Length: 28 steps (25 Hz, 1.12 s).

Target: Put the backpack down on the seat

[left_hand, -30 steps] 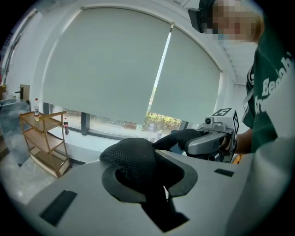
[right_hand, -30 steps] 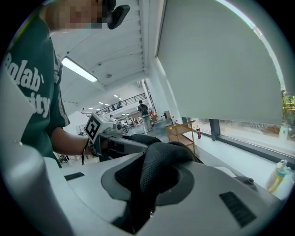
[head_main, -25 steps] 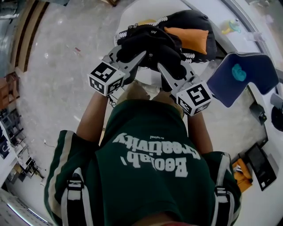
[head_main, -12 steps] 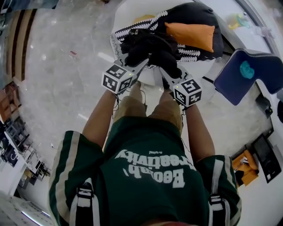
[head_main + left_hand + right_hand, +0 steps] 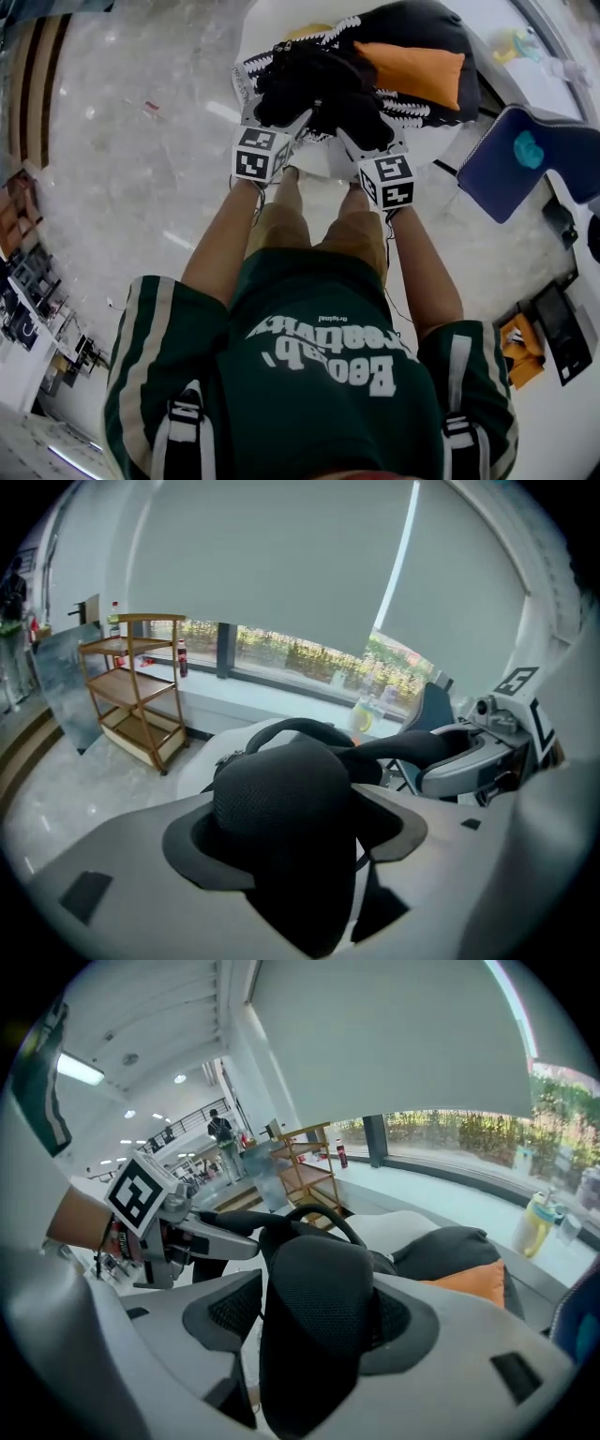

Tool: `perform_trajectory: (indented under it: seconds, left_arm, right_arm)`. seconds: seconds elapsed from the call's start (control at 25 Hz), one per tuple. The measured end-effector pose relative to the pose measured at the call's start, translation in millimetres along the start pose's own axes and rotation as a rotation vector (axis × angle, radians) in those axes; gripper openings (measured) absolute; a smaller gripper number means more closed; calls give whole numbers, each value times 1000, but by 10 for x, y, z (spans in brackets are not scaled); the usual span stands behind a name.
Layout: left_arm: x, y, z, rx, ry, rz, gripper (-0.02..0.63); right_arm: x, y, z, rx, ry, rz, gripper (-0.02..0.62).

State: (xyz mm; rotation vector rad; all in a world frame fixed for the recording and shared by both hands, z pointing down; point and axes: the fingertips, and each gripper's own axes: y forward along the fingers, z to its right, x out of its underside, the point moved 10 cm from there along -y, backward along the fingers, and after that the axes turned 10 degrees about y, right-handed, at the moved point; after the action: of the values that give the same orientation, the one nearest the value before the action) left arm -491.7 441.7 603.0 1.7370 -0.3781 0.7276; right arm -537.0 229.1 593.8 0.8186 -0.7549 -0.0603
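As L gripper (image 5: 295, 841) & R gripper (image 5: 314, 1321) jaws have just been opening wide, straps (image 5: 277, 789) loose between, withdraw straight so backpack (image 5: 319, 80) sits on seat (image 5: 262, 28).

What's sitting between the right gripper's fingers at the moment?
A black mesh backpack strap lies between the fingers of the right gripper, which have just been opening. It shows in the right gripper view.

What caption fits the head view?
Backpack rests on the seat; left gripper and right gripper have just opened, straps between their jaws.
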Motion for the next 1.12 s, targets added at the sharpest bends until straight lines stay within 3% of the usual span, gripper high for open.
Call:
perform_trajectory:
  seconds: [0.12,0.24,0.68,0.72,0.76,1.12]
  left_arm:
    - [142,11,-56,-57,-29,-29,344]
    - [261,0,-93,-107,-27,-22,344]
    - [191,7,12,-62,-13,28,343]
    - [189,-7,26,-67,-2,29,291]
    - [190,-21,37,-73,13,32,15]
    - [178,-116,90,-46,27,90,15]
  right_arm:
    - [110,49,33,80,-6,-35,278]
    - [250,49,112,85,14,-69,278]
    - [151,-22,77,80,-30,20,276]
    - [120,-59,44,80,-57,46,229]
    - [101,-92,9,72,-86,67,34]
    - [134,-146,-109,39,-126,63,34]
